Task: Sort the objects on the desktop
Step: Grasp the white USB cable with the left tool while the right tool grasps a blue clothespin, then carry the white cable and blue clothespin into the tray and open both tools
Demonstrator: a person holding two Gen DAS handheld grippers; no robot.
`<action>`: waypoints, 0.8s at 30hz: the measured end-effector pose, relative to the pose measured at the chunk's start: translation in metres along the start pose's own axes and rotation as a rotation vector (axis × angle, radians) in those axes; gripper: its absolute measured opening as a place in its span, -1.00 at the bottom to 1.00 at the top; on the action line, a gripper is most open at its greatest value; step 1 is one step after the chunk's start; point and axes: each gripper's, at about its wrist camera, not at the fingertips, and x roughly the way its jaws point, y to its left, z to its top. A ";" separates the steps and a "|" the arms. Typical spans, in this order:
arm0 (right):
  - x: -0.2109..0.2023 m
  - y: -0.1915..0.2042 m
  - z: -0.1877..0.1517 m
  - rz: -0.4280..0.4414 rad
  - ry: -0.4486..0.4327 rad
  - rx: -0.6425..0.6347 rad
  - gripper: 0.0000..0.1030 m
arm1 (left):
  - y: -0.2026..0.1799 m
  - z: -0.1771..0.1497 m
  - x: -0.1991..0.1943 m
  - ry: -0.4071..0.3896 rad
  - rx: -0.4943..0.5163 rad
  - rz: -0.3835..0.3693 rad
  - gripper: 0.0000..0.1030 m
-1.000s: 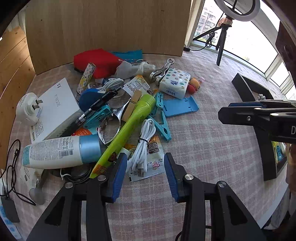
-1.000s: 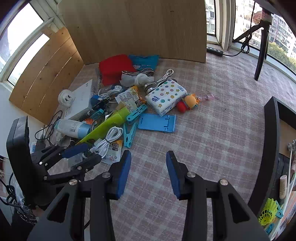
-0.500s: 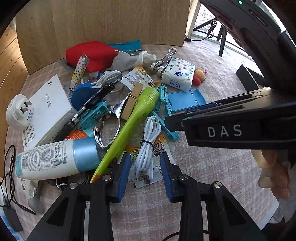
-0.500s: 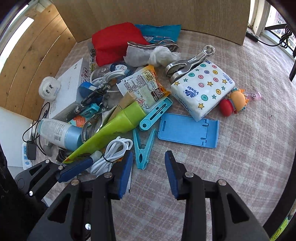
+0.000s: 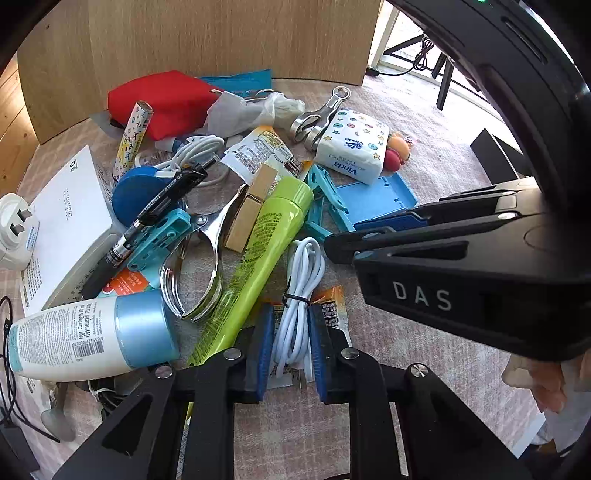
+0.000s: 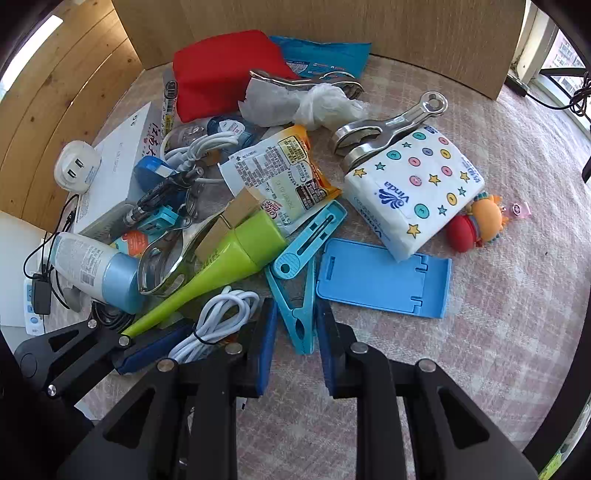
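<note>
A pile of desk clutter lies on the checked tablecloth. In the left wrist view my left gripper (image 5: 291, 347) points down, and its jaws are closing on the coiled white cable (image 5: 299, 295); both pads touch the coil's sides. In the right wrist view my right gripper (image 6: 296, 341) is closing around the tail of a teal clothes peg (image 6: 299, 317), with a thin strip of cloth showing beside the peg. The right gripper (image 5: 343, 240) fills the right of the left wrist view. The left gripper (image 6: 155, 345) shows at the lower left of the right wrist view.
A green tube (image 5: 266, 254) and a lotion bottle (image 5: 92, 332) lie just left of the cable. A blue phone stand (image 6: 384, 280), tissue pack (image 6: 413, 192), red pouch (image 6: 221, 70), snack packet (image 6: 280, 173) and white box (image 5: 70, 218) crowd the pile. A wooden board (image 6: 332, 22) closes the back.
Both grippers came down onto the pile and their jaws narrowed: the left around the white cable, the right around the teal peg. The right gripper moved in beside the left.
</note>
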 end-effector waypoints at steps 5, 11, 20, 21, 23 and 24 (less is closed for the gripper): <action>-0.006 -0.018 -0.012 -0.004 -0.012 0.017 -0.60 | -0.005 -0.003 -0.001 -0.004 0.013 -0.004 -0.70; -0.018 -0.044 -0.035 -0.037 -0.027 0.047 -0.60 | -0.014 -0.007 -0.004 -0.011 -0.045 -0.067 -0.73; -0.065 -0.088 -0.076 0.002 -0.121 0.133 -0.61 | -0.046 -0.003 -0.026 -0.054 -0.043 -0.112 -0.75; -0.072 -0.094 -0.080 0.006 -0.134 0.145 -0.61 | -0.050 -0.001 -0.029 -0.061 -0.035 -0.117 -0.75; -0.086 -0.108 -0.087 0.012 -0.157 0.170 -0.61 | -0.059 0.003 -0.035 -0.074 -0.021 -0.138 -0.75; -0.093 -0.114 -0.089 0.010 -0.170 0.184 -0.61 | -0.066 0.005 -0.036 -0.080 -0.015 -0.151 -0.75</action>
